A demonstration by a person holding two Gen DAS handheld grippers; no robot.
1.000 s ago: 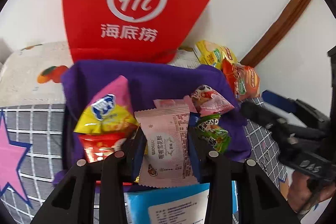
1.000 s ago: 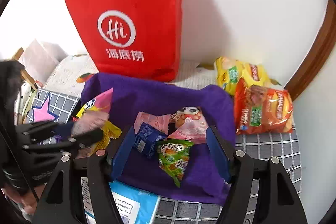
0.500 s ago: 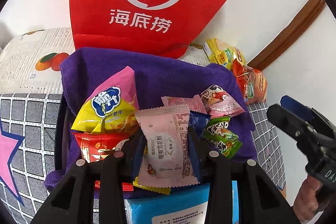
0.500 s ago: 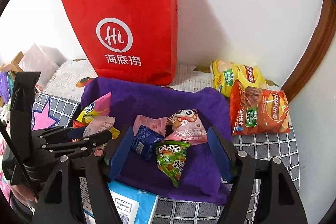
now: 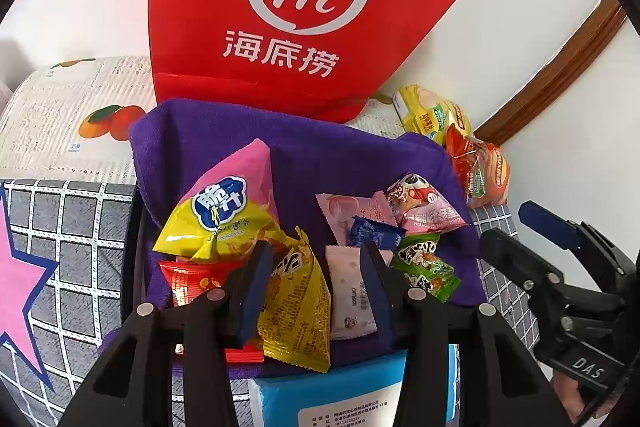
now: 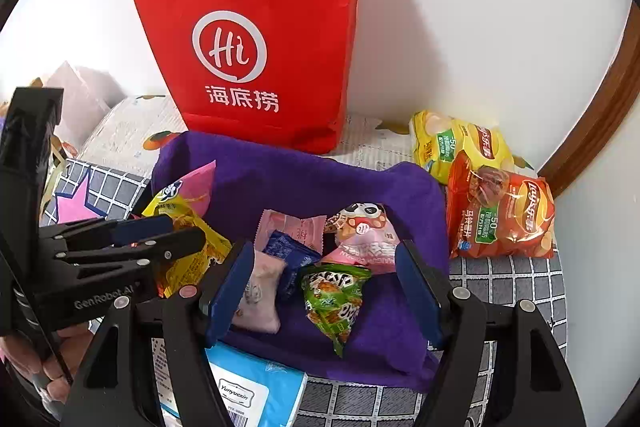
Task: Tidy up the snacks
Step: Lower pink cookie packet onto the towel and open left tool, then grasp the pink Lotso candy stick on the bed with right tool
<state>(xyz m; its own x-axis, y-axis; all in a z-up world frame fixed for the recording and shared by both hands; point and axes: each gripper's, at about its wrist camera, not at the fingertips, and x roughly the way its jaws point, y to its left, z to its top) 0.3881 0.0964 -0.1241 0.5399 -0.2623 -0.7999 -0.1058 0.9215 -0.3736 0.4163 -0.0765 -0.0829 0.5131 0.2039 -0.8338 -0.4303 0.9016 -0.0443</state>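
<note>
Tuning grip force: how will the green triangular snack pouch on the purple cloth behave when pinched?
The green triangular snack pouch looks puffed, so probably light and squashy. Its glossy film may slip. It lies loose on the soft purple cloth, so a push would likely slide or flip it.

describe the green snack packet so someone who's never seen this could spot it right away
Find the tall red paper bag against the wall, then the purple cloth spread in front of it. Near the cloth's front edge lies the green packet, a small pyramid-shaped pouch. It is the only green one, printed with black-and-white lettering, beside pink and blue wrappers.
</note>
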